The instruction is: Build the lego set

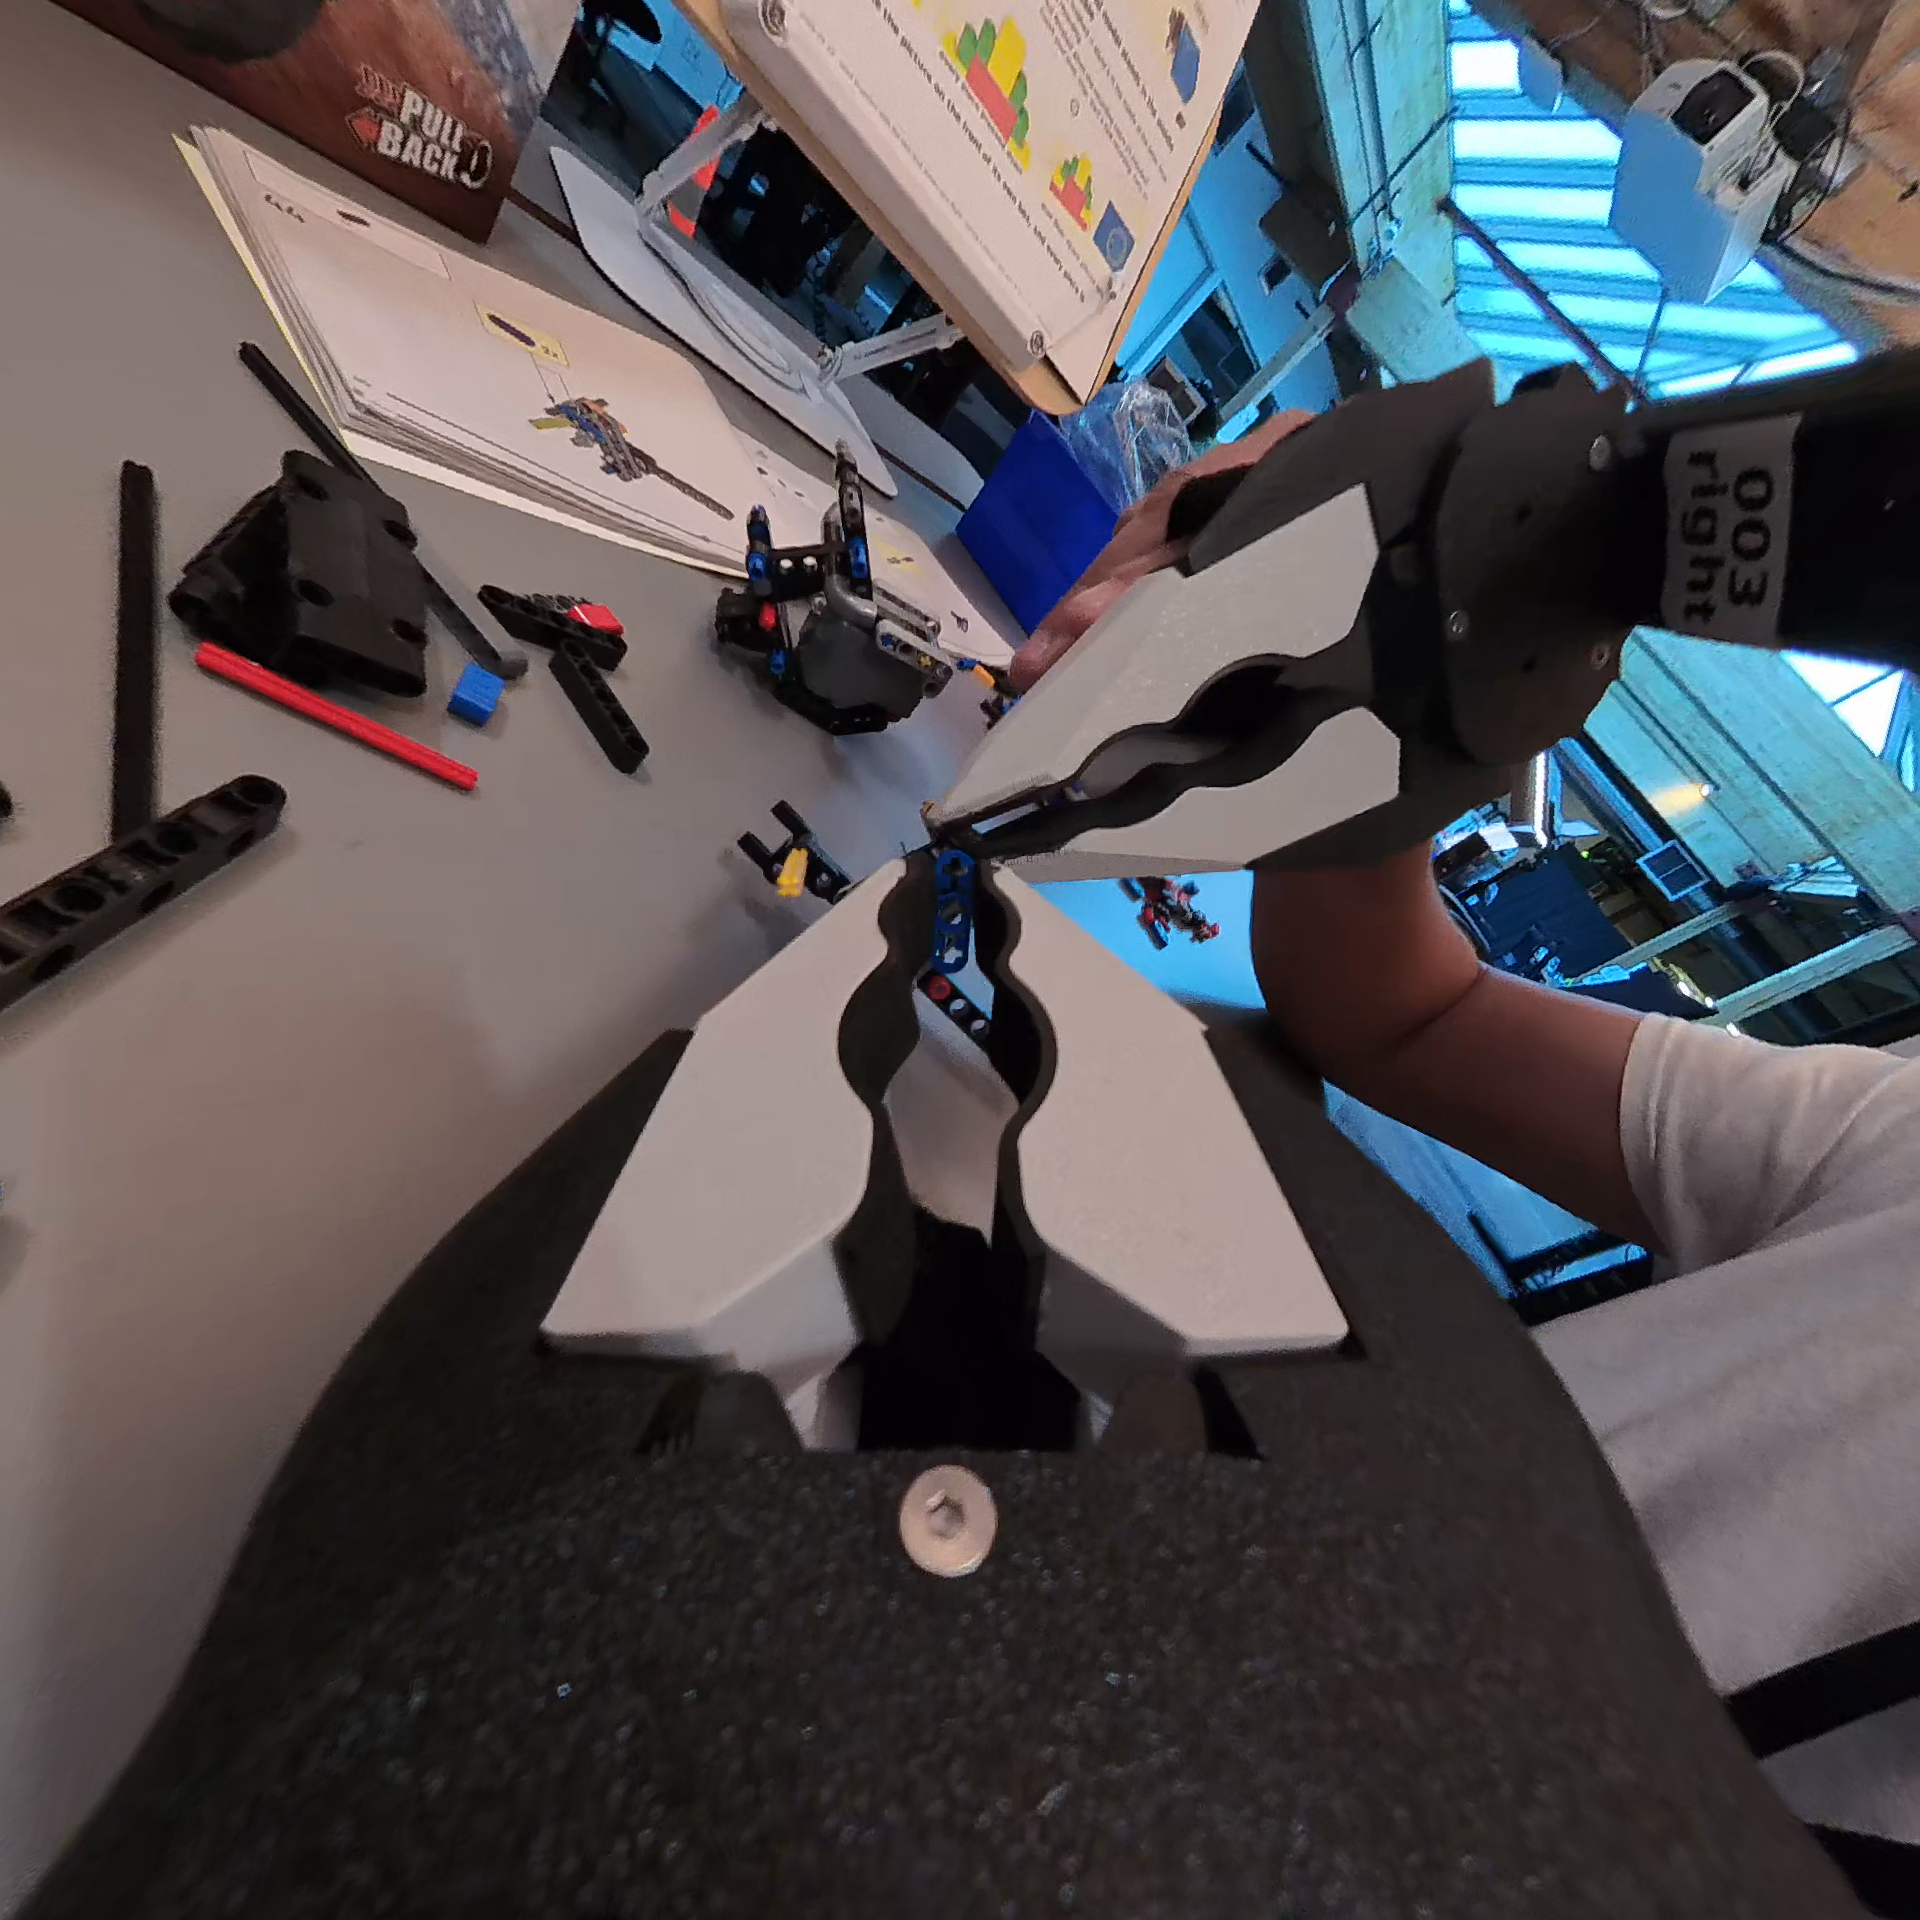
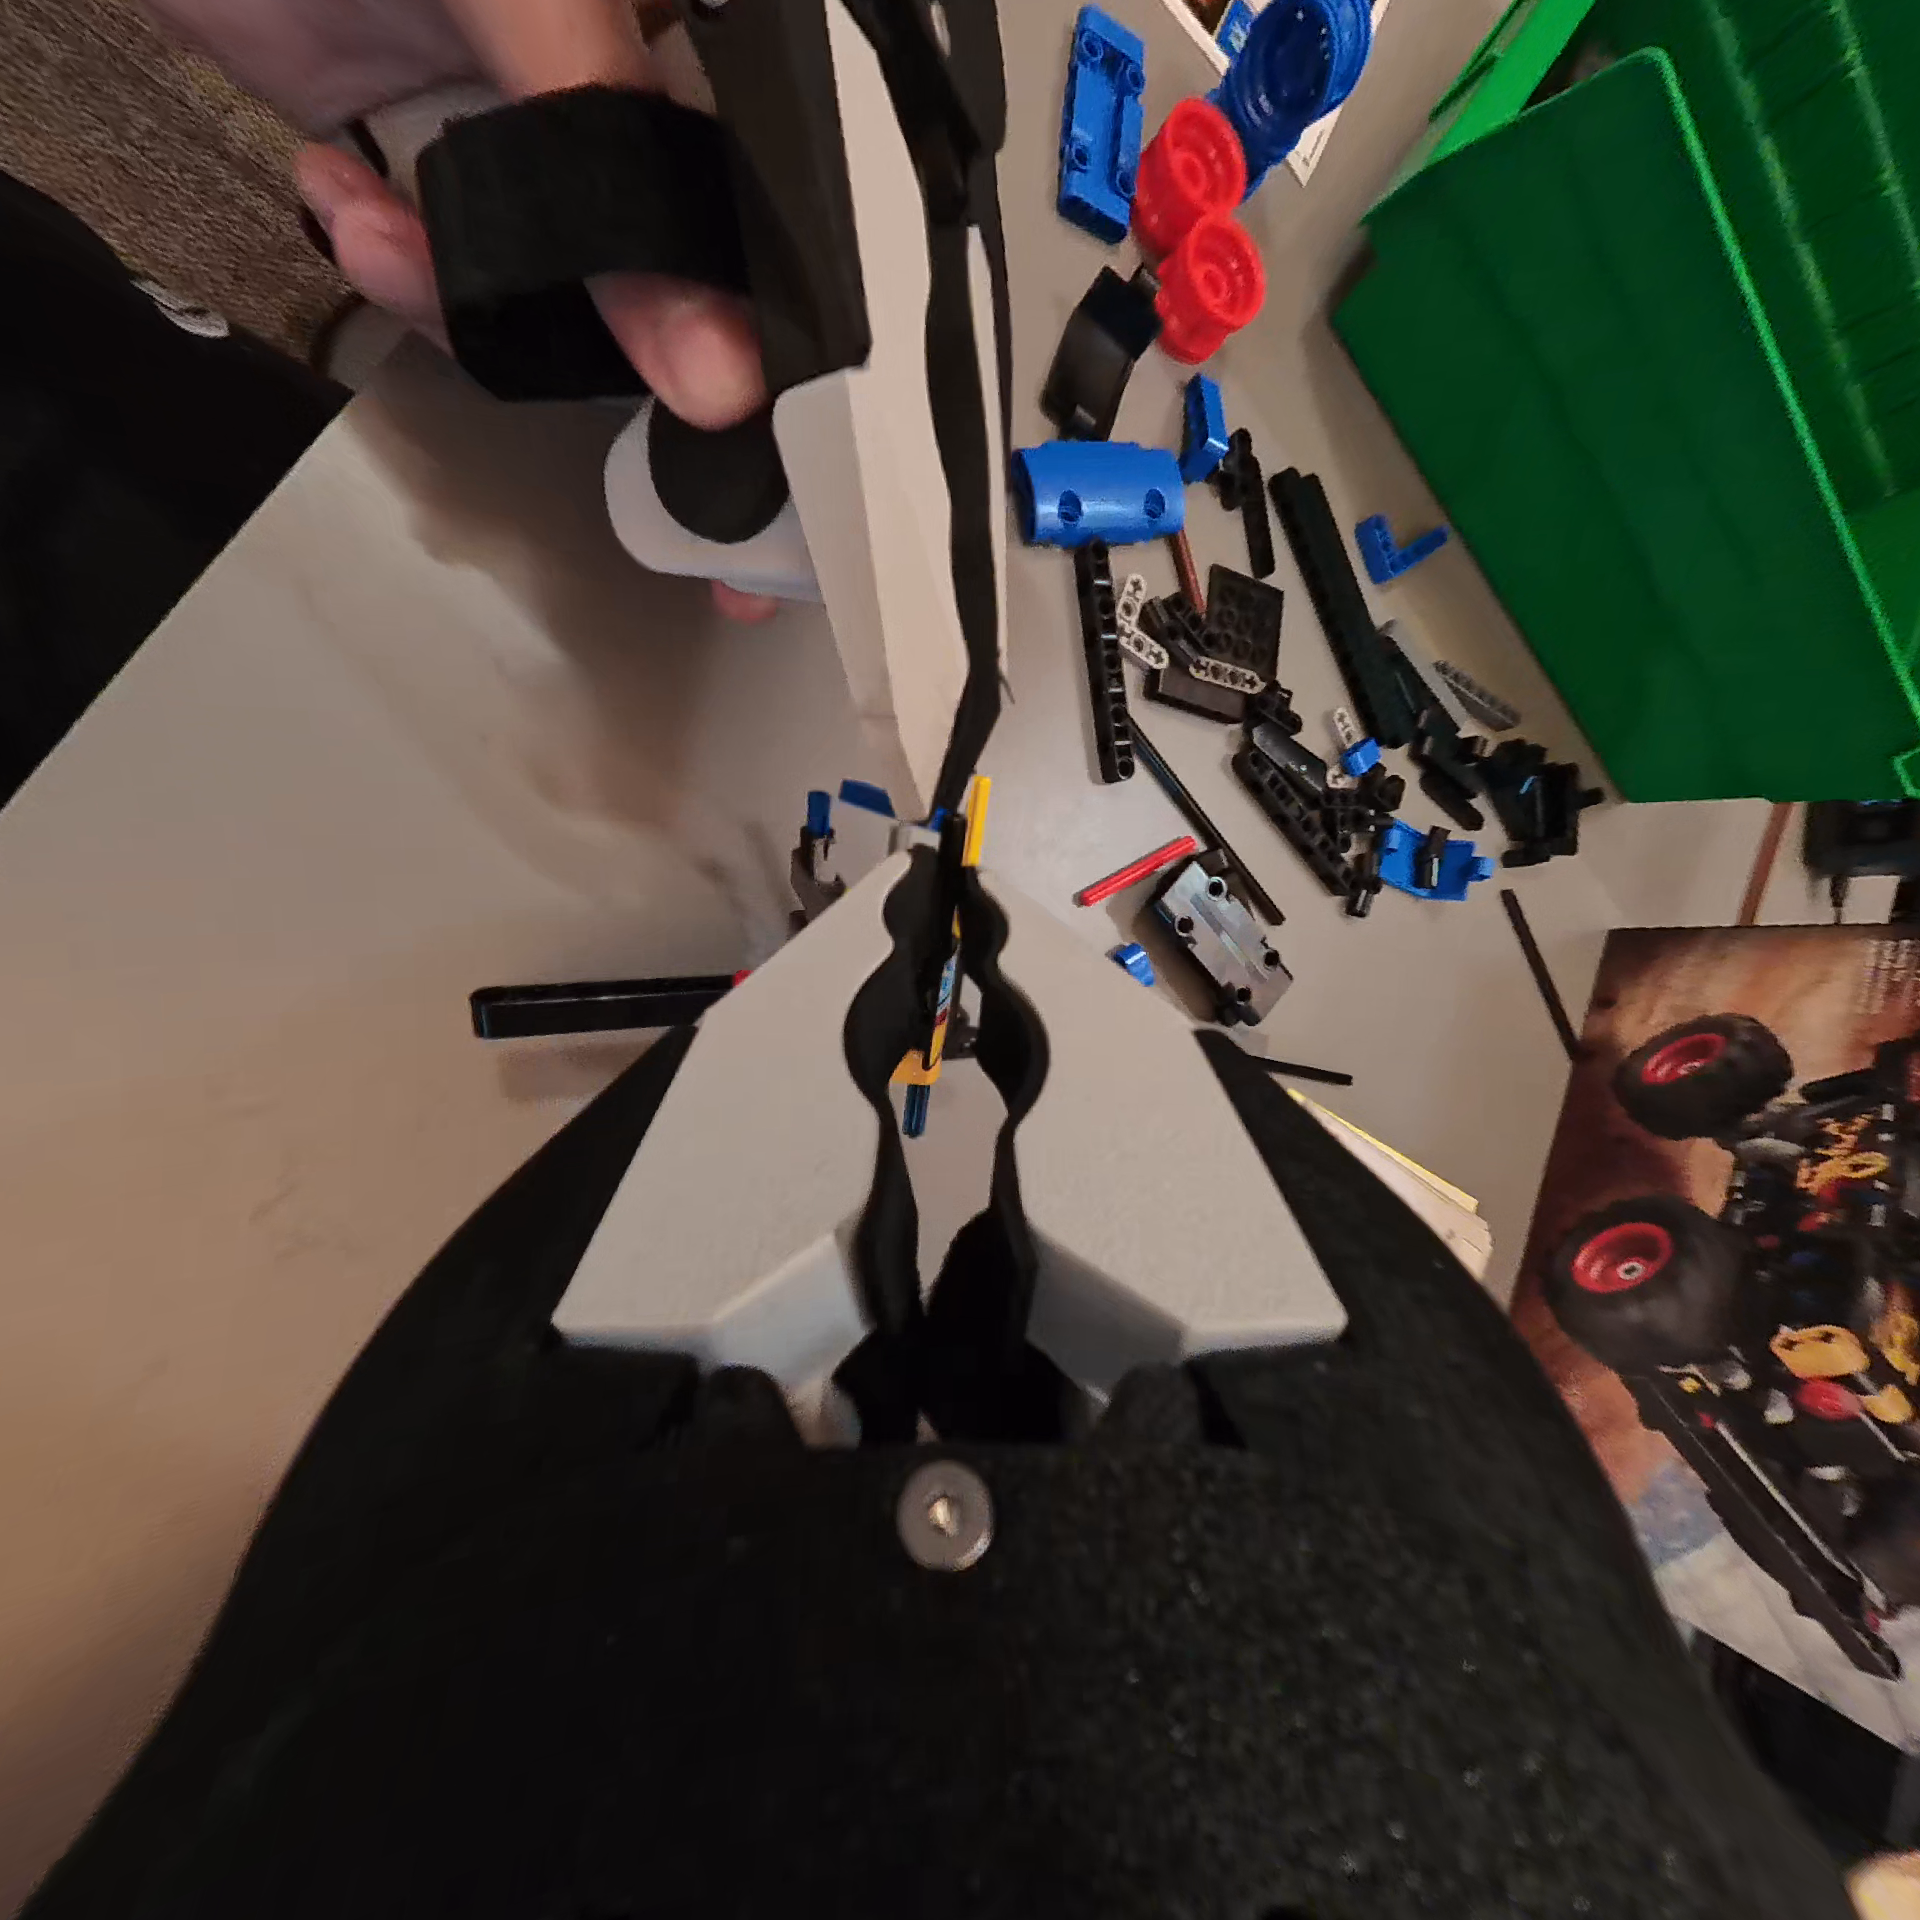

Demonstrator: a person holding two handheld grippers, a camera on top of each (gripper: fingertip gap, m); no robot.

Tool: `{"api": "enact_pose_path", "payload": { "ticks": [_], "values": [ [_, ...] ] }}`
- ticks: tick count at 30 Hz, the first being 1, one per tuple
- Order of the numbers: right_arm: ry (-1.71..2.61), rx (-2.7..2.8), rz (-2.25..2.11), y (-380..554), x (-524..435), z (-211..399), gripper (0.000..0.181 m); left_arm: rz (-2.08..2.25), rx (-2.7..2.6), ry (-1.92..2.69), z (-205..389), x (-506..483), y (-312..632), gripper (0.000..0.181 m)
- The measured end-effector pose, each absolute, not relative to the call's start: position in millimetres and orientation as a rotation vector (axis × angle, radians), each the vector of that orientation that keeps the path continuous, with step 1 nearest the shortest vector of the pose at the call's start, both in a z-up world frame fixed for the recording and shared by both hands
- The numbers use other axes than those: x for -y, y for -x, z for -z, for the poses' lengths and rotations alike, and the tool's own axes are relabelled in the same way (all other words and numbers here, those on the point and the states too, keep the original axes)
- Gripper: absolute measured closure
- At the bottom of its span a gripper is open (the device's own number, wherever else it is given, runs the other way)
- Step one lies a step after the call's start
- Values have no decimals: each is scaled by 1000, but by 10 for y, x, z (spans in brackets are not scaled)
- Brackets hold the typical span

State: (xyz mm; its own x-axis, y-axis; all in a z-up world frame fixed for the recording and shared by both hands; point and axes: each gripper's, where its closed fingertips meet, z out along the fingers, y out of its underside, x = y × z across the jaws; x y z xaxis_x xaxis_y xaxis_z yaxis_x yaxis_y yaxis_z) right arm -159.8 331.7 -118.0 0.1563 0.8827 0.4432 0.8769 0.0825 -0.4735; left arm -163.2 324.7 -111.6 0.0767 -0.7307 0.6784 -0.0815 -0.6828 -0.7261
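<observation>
your left tongs (image 1: 948,868) are pinching a small blue lego beam (image 1: 953,906) with holes, held up above the grey worktop (image 1: 436,997), and your right tongs (image 1: 951,831) come from the right and meet it tip to tip. in the right wrist view the right tongs (image 2: 940,868) are pressed on a thin piece with yellow and blue parts (image 2: 940,997); what exactly it is i cannot tell, it is blurred. both pieces are hard plastic, very light and stiff, also smooth, so i think they can twist or slide out between the tips if you press off the centre. better to hold the beam on its flat sides, near the end, and leave the holes free for joining. the half-built model (image 1: 831,634) stands far on the worktop near the open instruction booklet (image 1: 488,416), and loose black beams (image 1: 135,883) lie at the left. push straight and slowly, because small pins jump away easily.
</observation>
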Motion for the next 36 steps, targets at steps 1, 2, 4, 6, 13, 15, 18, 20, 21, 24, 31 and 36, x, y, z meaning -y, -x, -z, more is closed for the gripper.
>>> {"api": "enact_pose_path", "payload": {
  "ticks": [1, 2, 4, 6, 13, 15, 18, 20, 21, 24, 31, 36],
  "values": [
    [1753, 1683, 1, 1583, -3323, 1171, 179, 1662, -792, 1837, 1098, -3251, 1632, 177],
    [1748, 1681, -4, 1577, -3321, 1160, 179, 1672, -788, 1825, 1082, -3248, 1633, 176],
    [1738, 1675, -17, 1569, -3314, 1152, 179, 1696, -755, 1791, 1025, -3267, 1652, 176],
    [1730, 1678, -26, 1579, -3303, 1168, 179, 1721, -762, 1783, 1014, -3251, 1653, 176],
    [1703, 1681, -11, 1596, -3309, 1155, 178, 1665, -783, 1784, 1036, -3249, 1646, 176],
    [1692, 1679, -16, 1609, -3306, 1150, 179, 1663, -787, 1783, 1036, -3251, 1646, 176],
    [1671, 1678, 18, 1608, -3331, 1137, 179, 1660, -778, 1784, 1034, -3264, 1649, 176],
    [1653, 1676, 57, 1605, -3352, 1124, 179, 1645, -763, 1791, 1042, -3282, 1652, 176],
    [1635, 1680, 94, 1603, -3369, 1123, 179, 1644, -760, 1792, 1042, -3284, 1651, 176],
    [1580, 1705, 235, 1604, -3389, 1129, 179, 1657, -749, 1785, 1030, -3285, 1645, 176],
    [1539, 1739, 469, 1582, -3410, 1132, 178, 1534, -764, 1798, 1058, -3305, 1643, 176],
    [1522, 1694, 643, 1617, -3434, 1081, 178, 1351, -774, 1760, 1029, -3346, 1685, 176]
  ]
}}
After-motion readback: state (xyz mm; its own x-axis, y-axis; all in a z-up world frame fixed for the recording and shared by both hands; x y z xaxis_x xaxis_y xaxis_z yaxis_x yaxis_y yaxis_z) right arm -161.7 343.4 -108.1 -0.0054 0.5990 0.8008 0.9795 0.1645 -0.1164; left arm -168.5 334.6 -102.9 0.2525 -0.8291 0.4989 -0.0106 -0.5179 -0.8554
